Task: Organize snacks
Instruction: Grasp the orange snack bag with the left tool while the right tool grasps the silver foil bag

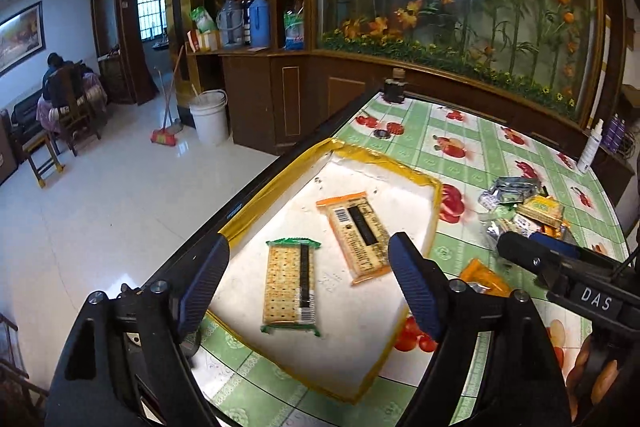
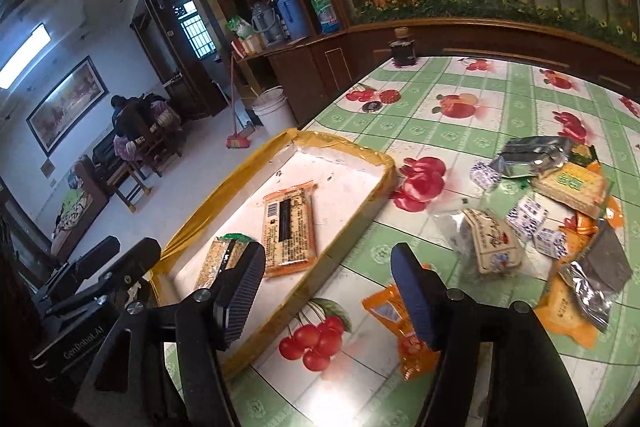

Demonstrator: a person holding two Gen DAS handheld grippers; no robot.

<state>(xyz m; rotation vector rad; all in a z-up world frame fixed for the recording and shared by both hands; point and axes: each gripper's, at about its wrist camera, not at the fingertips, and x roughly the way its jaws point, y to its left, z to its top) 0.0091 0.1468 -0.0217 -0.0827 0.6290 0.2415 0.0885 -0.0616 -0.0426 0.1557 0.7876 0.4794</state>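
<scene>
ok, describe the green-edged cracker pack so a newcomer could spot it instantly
Start at the shallow white tray with yellow-taped rim, at the edge of the fruit-print tablecloth. Two flat packs lie inside it, apart. The green-edged cracker pack is the nearer one, with green crimped ends; its neighbour, the orange-edged pack, has orange ends.

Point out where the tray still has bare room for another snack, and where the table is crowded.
Bare tray floor: behind the orange-edged pack, and around the green-edged cracker pack. Crowded: the snack pile right of the tray.
</scene>
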